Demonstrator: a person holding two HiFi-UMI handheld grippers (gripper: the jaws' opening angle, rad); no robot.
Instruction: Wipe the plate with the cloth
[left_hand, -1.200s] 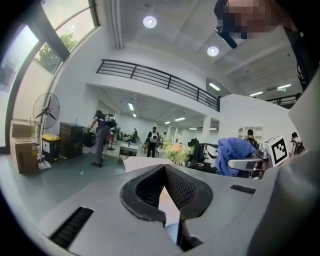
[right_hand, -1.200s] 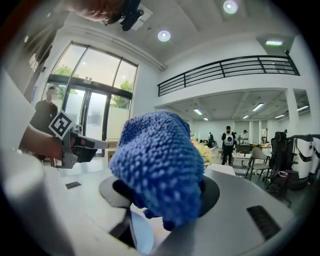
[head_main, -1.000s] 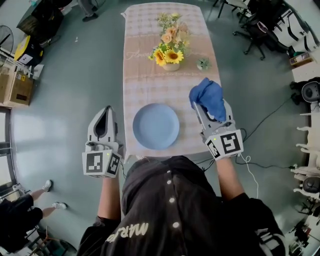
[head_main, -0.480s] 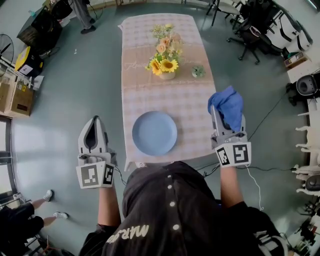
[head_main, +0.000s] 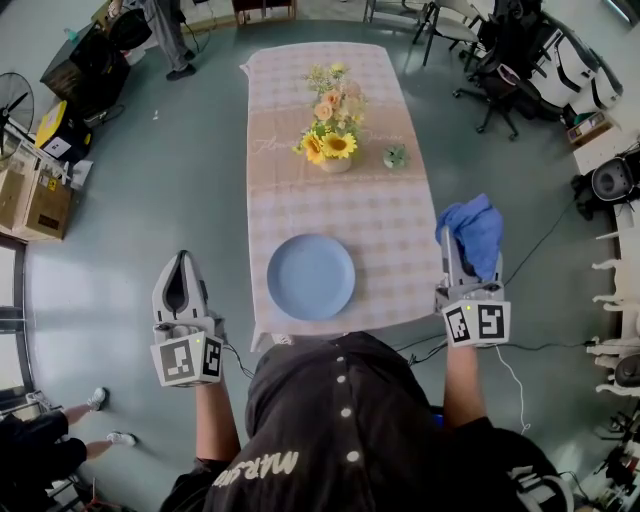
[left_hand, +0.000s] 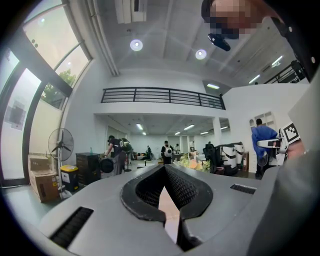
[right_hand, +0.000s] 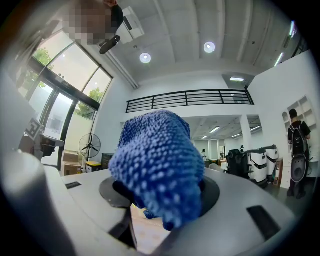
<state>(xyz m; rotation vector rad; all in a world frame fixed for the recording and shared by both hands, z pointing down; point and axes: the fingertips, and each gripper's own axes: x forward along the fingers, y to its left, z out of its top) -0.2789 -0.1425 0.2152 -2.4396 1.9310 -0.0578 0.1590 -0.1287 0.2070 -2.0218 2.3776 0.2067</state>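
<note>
As the cloth (head_main: 472, 230), clamped in the right gripper (head_main: 462, 250) fingers, clears the surface's (head_main: 340, 205) right edge, the plate (head_main: 310, 277) looks done. Left gripper (head_main: 181, 262) fingers closed, empty.

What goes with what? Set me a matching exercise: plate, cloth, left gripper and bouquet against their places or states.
Things:
1. plate
2. cloth
3. left gripper
4. bouquet

Places or states:
a. shut and empty, off the left side of the table
b. clamped in the right gripper, off the table's right side
c. mid-table, beyond the plate
d. bare, at the table's near end

Pairs: 1-d, 2-b, 3-a, 4-c
</note>
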